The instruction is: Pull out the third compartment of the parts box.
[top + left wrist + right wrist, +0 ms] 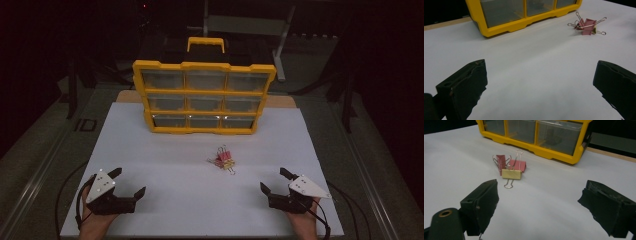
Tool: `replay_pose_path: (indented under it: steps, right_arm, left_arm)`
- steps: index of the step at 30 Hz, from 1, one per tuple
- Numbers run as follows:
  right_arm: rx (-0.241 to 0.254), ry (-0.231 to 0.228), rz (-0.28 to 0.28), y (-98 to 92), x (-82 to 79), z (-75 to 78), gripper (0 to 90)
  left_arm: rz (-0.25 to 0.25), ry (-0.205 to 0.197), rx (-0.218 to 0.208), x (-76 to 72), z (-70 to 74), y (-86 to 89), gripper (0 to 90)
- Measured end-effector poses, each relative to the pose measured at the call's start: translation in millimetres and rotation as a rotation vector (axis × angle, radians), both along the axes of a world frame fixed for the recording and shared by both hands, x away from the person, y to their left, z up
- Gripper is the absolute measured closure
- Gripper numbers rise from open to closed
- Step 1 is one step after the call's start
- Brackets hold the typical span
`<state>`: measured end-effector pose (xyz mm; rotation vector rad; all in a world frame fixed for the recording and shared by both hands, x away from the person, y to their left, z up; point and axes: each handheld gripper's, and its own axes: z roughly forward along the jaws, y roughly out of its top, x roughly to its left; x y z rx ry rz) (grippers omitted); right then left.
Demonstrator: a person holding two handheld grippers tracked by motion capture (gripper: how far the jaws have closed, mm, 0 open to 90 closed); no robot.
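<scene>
Your left gripper [131, 181] sits at the near left of the white table [165, 150], held in your left hand [95, 225]. Its jaws stand wide apart with nothing between them; in the left gripper view only bare table lies in the gap.

Toward the middle, a small heap of binder clips [223, 160] lies on the table, well apart from both grippers and slightly nearer your right one. In the right gripper view you can make out a yellow clip [511, 174] in front, touching two pink clips [510, 164] behind it, with wire handles sticking out in several directions. Behind the heap, at the far side of the table, stands a yellow organizer case [204, 96] with clear drawers in three rows, upright and facing you.

Your right gripper [273, 180] rests at the near right, in your right hand [302, 225]. Its jaws are also spread wide and hold nothing; the clips lie beyond them, untouched.
</scene>
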<state>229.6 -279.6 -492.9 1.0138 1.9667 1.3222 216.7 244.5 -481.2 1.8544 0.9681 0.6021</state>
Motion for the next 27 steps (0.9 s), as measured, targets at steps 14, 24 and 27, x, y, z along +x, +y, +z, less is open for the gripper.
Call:
replay_pose_path:
  steps: [14,24,27]
  right_arm:
    - [0.028,0.003,-0.02,-1.3,-1.0,5.2,11.4]
    - [0.014,-0.027,-0.008,9.1,-1.2,17.1,11.4]
    - [0.01,-0.041,-0.001,12.8,0.6,25.2,11.4]
  left_arm:
    - [0.02,-0.003,-0.009,1.7,-0.6,3.2,0.6]
    - [0.029,0.0,-0.023,0.5,0.1,4.3,0.6]
    - [0.029,0.004,-0.033,0.1,-0.2,4.9,0.6]
